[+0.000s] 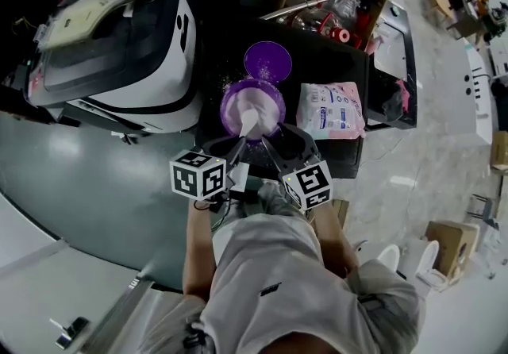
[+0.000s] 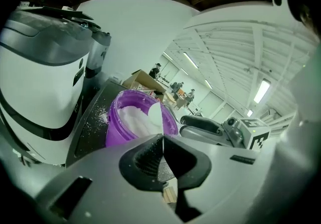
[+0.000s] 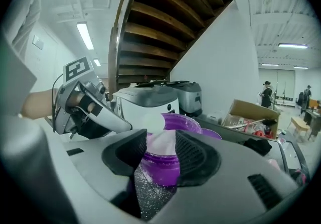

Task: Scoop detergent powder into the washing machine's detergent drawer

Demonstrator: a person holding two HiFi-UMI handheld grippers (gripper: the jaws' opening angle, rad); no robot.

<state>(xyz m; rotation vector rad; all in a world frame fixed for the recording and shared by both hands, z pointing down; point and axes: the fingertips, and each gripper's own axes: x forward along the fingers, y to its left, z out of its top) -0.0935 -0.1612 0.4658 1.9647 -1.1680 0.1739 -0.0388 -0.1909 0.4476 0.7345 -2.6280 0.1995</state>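
Left gripper view reveals left gripper (image 2: pixel 163 140) clenched on scoop (image 2: pixel 153 115); right gripper (image 3: pixel 160 142) fingers (image 3: pixel 195 155) released.

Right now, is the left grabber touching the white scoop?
Touching. The left gripper view shows the left gripper with its jaws shut on the thin handle of the white scoop, whose bowl reaches the purple tub.

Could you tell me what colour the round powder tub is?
Purple; the round plastic tub shows best in the head view.
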